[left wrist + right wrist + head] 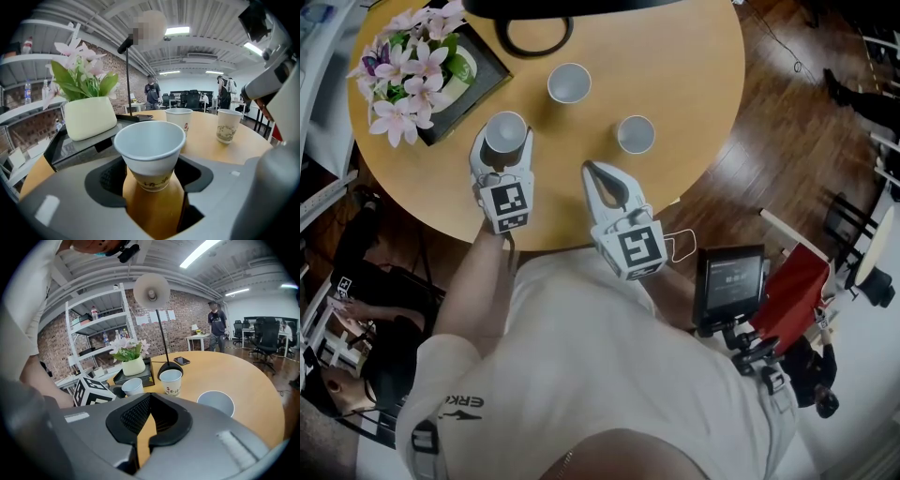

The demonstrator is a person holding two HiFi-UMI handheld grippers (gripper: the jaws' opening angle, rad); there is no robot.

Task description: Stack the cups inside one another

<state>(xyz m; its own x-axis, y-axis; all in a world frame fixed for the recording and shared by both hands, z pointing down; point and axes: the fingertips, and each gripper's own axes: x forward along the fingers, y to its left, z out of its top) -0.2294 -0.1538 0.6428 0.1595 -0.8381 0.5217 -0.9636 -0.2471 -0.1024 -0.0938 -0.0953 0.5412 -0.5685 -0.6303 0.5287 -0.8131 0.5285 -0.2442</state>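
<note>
Three white paper cups stand upright on the round wooden table. The nearest cup stands between the jaws of my left gripper. Those jaws are wide apart, with a little room showing on each side of the cup's lower body. A second cup is farther back. The third cup stands to the right. My right gripper hovers near the table's front edge, shut and empty, short of the third cup.
A dark tray with a pot of pink flowers sits at the back left. A desk lamp's round base stands behind the second cup, with a phone beside it. A small screen on a stand is off the table at the right.
</note>
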